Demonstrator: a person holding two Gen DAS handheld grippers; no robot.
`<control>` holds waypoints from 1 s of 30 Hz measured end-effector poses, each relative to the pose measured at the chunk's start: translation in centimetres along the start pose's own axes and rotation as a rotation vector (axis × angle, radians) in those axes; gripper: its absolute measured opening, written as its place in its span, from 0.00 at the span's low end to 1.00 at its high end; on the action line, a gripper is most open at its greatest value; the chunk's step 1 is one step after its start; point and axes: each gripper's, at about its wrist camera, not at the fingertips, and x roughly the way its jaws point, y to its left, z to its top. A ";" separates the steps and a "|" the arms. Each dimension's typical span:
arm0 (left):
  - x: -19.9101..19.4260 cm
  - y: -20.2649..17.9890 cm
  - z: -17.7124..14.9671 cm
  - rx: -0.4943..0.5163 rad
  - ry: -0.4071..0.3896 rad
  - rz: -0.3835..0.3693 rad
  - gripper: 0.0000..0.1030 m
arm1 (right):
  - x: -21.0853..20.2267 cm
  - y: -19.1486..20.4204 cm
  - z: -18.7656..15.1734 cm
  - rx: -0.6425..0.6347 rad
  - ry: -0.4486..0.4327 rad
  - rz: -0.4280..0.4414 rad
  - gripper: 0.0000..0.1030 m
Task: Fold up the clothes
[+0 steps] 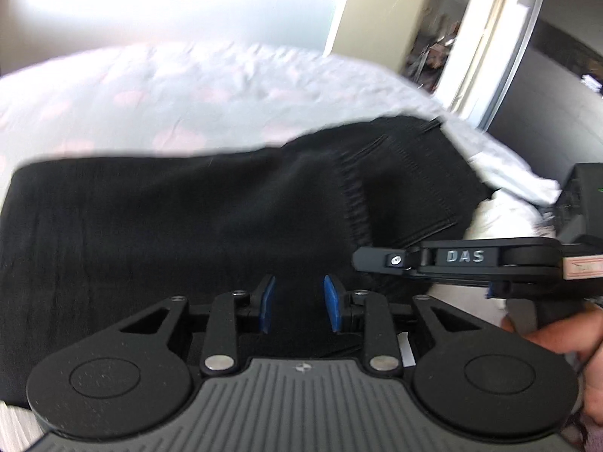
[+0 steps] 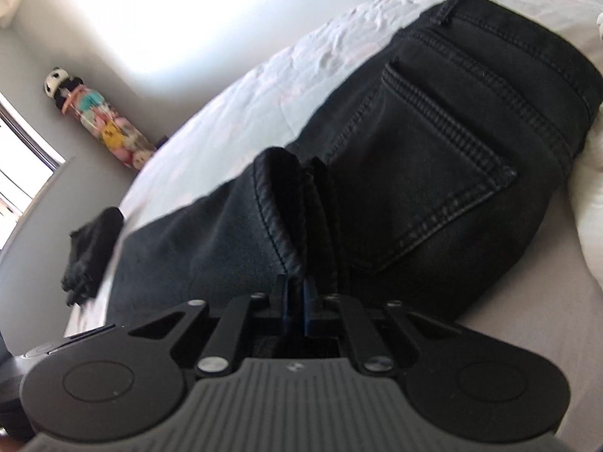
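Right wrist view: your right tool (image 2: 297, 293) is clamped on the hem of the black jeans (image 2: 452, 143) to carry the fold; your left tool (image 1: 297, 303) is partly open over the fabric, holding nothing

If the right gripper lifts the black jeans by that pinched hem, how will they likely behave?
The black jeans will probably drape and sag, since the hem already buckles into a fold at the right gripper. Thick stitched denim suggests some weight. The textured cloth seems unlikely to slip.
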 end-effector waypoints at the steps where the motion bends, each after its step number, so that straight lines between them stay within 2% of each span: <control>1: 0.3 -0.1 0.0 -0.002 0.001 0.006 0.31 | 0.3 0.0 0.0 -0.001 0.007 -0.007 0.10; 5: 1.0 0.1 -0.3 -0.014 0.007 0.028 0.31 | -0.8 0.0 0.1 -0.016 -0.011 -0.015 0.20; 7: 1.2 0.2 -0.4 -0.023 0.009 0.027 0.31 | -1.4 -0.8 0.4 0.015 -0.024 -0.013 0.51; 13: 1.7 0.3 -0.4 -0.031 0.016 0.024 0.31 | -0.6 -4.6 0.4 0.241 0.031 0.042 0.51; 19: 1.6 0.6 -0.5 -0.045 0.019 0.013 0.31 | 0.9 -5.8 0.2 0.316 0.077 0.098 0.52; 24: 1.6 0.9 -0.6 -0.054 0.014 0.004 0.31 | 1.4 -5.9 0.4 0.306 0.084 0.132 0.55; 29: 1.5 1.1 -0.7 -0.059 0.005 -0.001 0.31 | 1.9 -4.3 0.7 0.191 0.097 0.119 0.50; 30: 1.5 1.1 -0.7 -0.061 0.003 -0.001 0.31 | 1.9 -4.0 0.7 0.169 0.099 0.114 0.45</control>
